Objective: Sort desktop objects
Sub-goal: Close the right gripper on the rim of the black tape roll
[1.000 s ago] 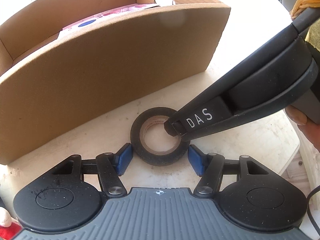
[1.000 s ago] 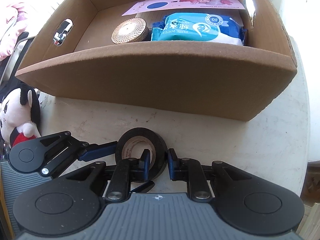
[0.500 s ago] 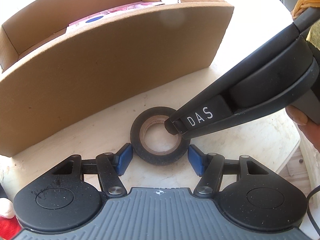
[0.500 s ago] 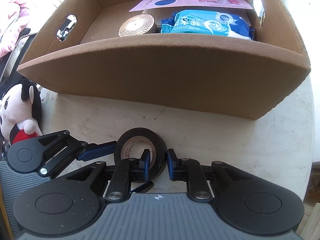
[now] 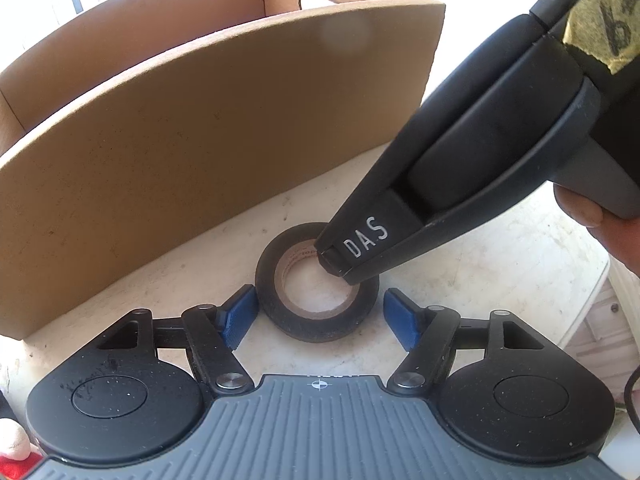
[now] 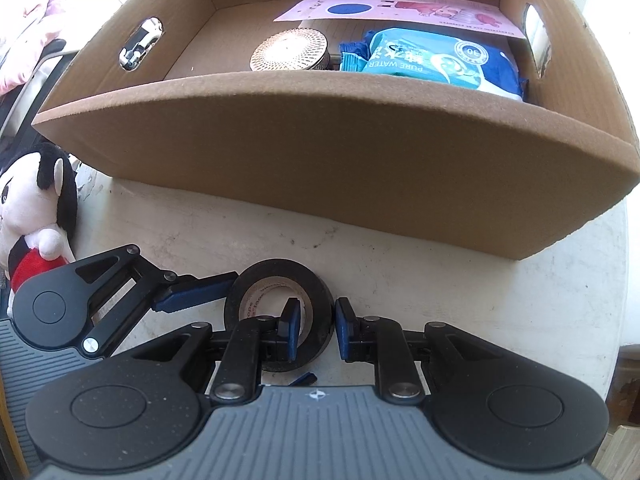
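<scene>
- Since a second ago your right-hand view has risen, so more of the cardboard box [image 6: 340,168] floor shows. The roll of tape [image 5: 316,332] sits between the fingers just as it did.
- Left of the box's near corner, a plush toy [image 6: 36,216] lies at the table edge, well clear of the work.
- Your left gripper [image 5: 318,316] is spread wide in front of the box's near wall, one blue pad on either side of the roll, close but not squeezing.
- The roll lies on the table [image 5: 500,280] just in front of that wall. I judge it light and stiff, with a slightly grippy black wall over a card core, so it won't crush or slip easily.
- Your right gripper [image 6: 316,326] straddles the roll's wall, one finger in the hole and one outside, pinching it. That wall is the best place to hold.
- The table is pale, hard and scuffed. I can't tell whether the roll has left it.
- Inside the box, a round woven disc [image 6: 290,50], a blue wipes pack [image 6: 432,60] and a pink card [image 6: 400,10] crowd the far right, leaving the left floor free.
</scene>
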`<move>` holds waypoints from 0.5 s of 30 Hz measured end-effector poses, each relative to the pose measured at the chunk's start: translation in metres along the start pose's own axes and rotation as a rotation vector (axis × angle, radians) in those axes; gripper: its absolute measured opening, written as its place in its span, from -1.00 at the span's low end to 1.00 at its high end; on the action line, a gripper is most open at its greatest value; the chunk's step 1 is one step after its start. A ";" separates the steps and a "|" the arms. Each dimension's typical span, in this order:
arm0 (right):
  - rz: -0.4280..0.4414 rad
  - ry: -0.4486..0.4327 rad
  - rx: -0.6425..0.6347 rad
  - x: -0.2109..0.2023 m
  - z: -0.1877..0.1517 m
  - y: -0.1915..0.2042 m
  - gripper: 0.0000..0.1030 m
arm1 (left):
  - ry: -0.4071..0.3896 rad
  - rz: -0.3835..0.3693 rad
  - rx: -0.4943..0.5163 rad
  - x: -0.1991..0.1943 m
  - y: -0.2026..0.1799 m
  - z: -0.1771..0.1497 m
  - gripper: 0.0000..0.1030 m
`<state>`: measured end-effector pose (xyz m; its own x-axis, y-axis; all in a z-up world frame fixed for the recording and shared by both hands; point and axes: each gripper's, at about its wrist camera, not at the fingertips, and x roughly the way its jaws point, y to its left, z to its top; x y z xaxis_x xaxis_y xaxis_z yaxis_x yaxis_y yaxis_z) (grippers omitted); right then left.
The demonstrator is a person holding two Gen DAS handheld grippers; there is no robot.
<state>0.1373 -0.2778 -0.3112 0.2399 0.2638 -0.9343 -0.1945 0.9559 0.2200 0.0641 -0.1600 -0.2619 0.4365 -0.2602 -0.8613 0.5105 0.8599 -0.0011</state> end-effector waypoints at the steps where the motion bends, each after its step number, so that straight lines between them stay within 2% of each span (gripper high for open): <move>1: -0.001 0.001 -0.002 0.000 0.000 0.000 -0.59 | -0.003 0.003 0.002 0.000 0.000 -0.001 0.36; 3: 0.003 0.003 0.005 -0.001 -0.001 -0.001 -0.61 | -0.007 0.006 -0.006 -0.001 0.001 -0.003 0.26; 15: 0.013 0.042 0.053 -0.015 0.004 0.009 -0.63 | 0.025 -0.018 -0.045 -0.015 0.004 -0.017 0.25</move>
<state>0.1355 -0.2729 -0.2941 0.1977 0.2720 -0.9418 -0.1465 0.9581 0.2460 0.0463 -0.1454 -0.2577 0.4089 -0.2656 -0.8731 0.4838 0.8743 -0.0393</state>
